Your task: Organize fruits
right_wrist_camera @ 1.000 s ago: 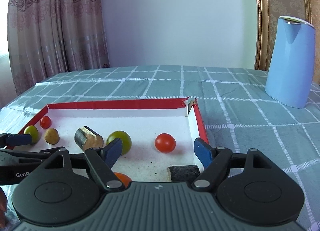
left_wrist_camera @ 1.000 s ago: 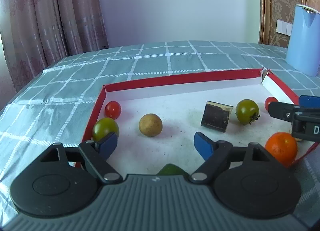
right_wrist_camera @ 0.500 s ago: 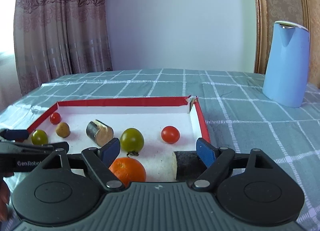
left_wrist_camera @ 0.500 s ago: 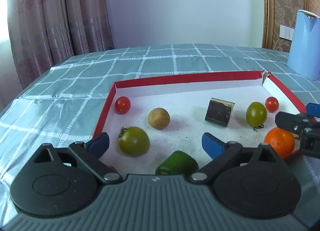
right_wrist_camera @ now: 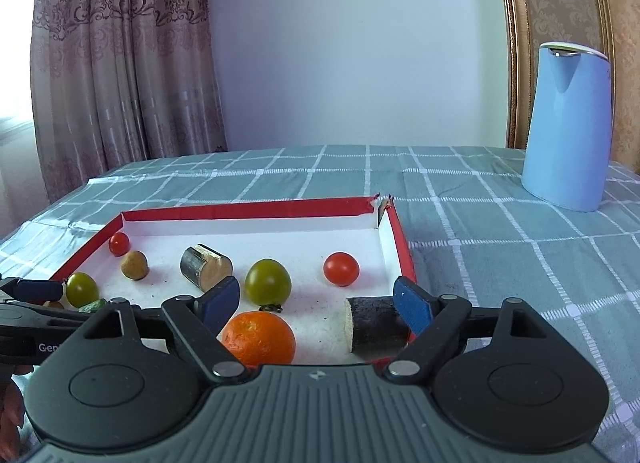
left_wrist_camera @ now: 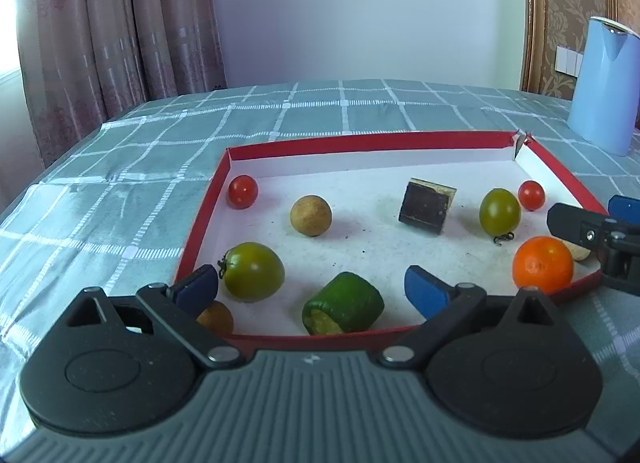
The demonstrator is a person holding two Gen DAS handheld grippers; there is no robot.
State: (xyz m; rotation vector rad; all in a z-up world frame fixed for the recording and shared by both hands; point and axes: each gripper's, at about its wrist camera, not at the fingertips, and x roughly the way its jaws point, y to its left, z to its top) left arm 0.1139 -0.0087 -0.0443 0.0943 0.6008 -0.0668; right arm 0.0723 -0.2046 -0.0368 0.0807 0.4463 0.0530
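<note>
Fruits lie loose in the red-rimmed tray [left_wrist_camera: 400,141] on the desk [left_wrist_camera: 120,199]: the orange [right_wrist_camera: 258,338] at its near right edge. The left gripper [left_wrist_camera: 312,289] and the right gripper [right_wrist_camera: 316,303], jaws just opening, are spread, pinching nothing.

Only the cut-off white letters "Gen" can be read, printed on the left gripper [right_wrist_camera: 36,295] body, left of the right jaws
</note>
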